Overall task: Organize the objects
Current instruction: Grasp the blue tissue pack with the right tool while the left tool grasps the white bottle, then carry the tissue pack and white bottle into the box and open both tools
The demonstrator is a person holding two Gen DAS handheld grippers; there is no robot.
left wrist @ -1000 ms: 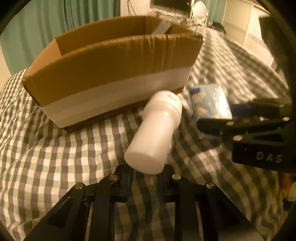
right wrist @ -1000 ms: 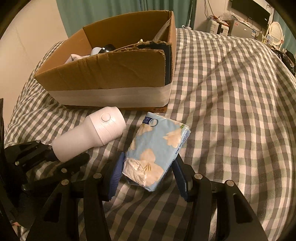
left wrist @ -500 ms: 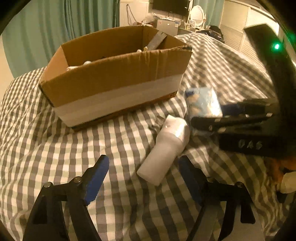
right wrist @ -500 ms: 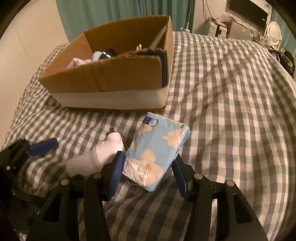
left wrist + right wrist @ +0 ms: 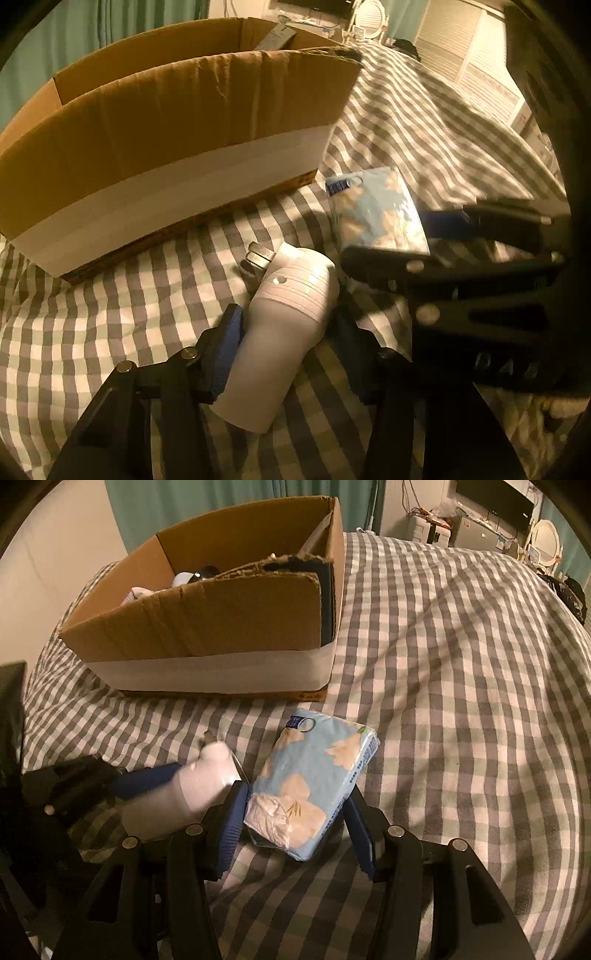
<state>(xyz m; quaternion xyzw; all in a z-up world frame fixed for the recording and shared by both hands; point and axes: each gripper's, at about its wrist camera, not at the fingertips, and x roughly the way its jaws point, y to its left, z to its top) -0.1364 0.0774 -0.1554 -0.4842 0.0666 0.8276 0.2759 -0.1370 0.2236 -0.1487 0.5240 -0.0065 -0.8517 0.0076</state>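
Your left gripper (image 5: 291, 354) has the white bottle (image 5: 280, 343) lying lengthwise between its fingers on the checked bedspread (image 5: 122, 317). The left blue pad touches the bottle's side; the right pad sits close on the other side, but the shadow there hides whether it touches, so I cannot tell whether that grip has closed. The bottle's flat base points back toward your hand, and its ribbed collar and small metal-looking tip point toward the cardboard box (image 5: 177, 122).

Your right gripper (image 5: 295, 827) straddles the tissue pack (image 5: 314, 782). Both blue ribbed pads press against its long sides near the crumpled, opened end, so the fingers are closed on the pack, which rests on the bedspread just in front of the box. The white bottle lies just left of it, touching the right gripper's left finger.

The bottle is smooth matte plastic, cylindrical, widening at the collar. The tissue pack is a soft rectangular block in glossy pale-blue film with tan leaf shapes. The box is plain brown corrugated card with a broad white band around its base, its near flap creased and torn at the top edge. The bedspread is a grey-and-white gingham, gently wrinkled.
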